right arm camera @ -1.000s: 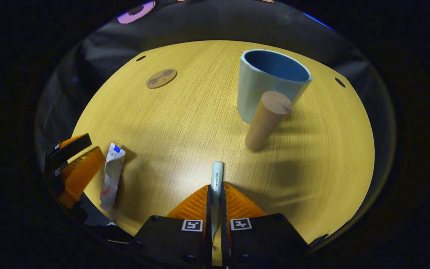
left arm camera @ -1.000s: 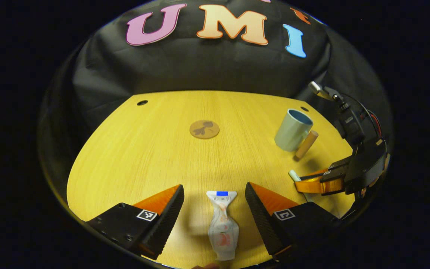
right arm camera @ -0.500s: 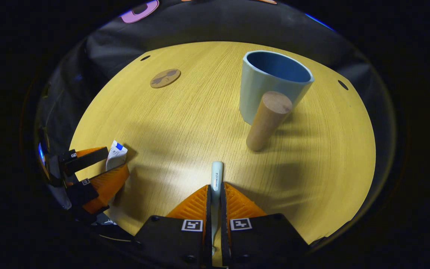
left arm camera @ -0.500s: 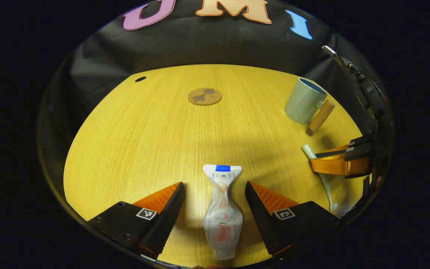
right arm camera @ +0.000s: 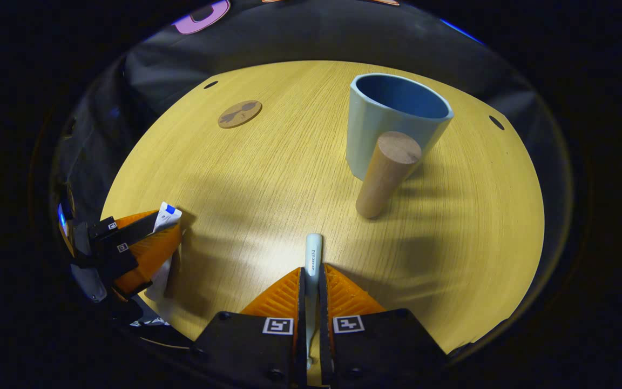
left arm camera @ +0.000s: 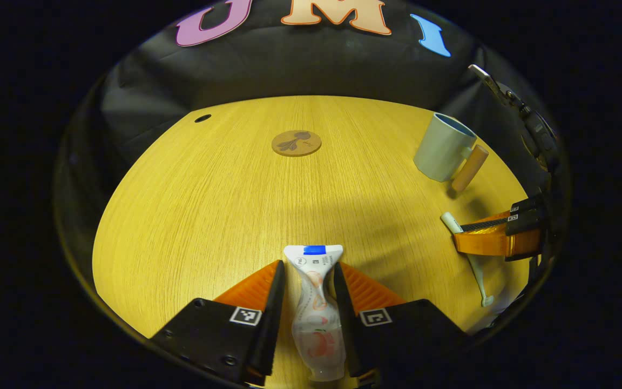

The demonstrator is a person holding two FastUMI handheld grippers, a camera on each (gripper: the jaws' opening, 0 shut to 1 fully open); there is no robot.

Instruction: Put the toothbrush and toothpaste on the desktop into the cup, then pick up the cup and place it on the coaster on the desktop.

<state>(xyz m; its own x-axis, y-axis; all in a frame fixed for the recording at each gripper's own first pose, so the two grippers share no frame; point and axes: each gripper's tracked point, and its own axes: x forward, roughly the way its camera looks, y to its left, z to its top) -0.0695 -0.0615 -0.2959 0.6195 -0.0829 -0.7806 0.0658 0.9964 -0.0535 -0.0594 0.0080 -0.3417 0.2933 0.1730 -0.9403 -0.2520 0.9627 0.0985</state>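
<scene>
Left gripper view
Left gripper (left arm camera: 308, 286): its two orange fingers were closed against the sides of the toothpaste (left arm camera: 315, 310), pinching the tube at its waist.
Toothpaste: it lay on the desktop (left arm camera: 208, 200) between those fingers, flat crimped end with the blue mark pointing away from the camera.
Coaster (left arm camera: 296, 143): a round brown disc, bare, far across the desktop, well apart from the tube.
Cup (left arm camera: 444, 148): pale blue, upright at the far right, with its wooden handle (left arm camera: 470, 168) on the near right side.
Right gripper (left arm camera: 492, 237): seen at the right edge, its fingers clamped on the toothbrush (left arm camera: 468, 254), whose pale handle end stuck out toward the cup and whose head end reached toward the near table edge.

Right gripper view
Right gripper (right arm camera: 311, 281): fingers drawn together with the toothbrush (right arm camera: 313, 256) squeezed between them, its rounded white end poking forward.
Cup (right arm camera: 392, 121): upright ahead and a little right, blue inside, nothing visible in it, wooden handle (right arm camera: 386, 173) facing the camera.
Coaster (right arm camera: 239, 113): far left of the cup, nothing on it.
Left gripper (right arm camera: 138, 248): at the left edge, closed around the toothpaste (right arm camera: 166, 219), on the desktop (right arm camera: 268, 178).
</scene>
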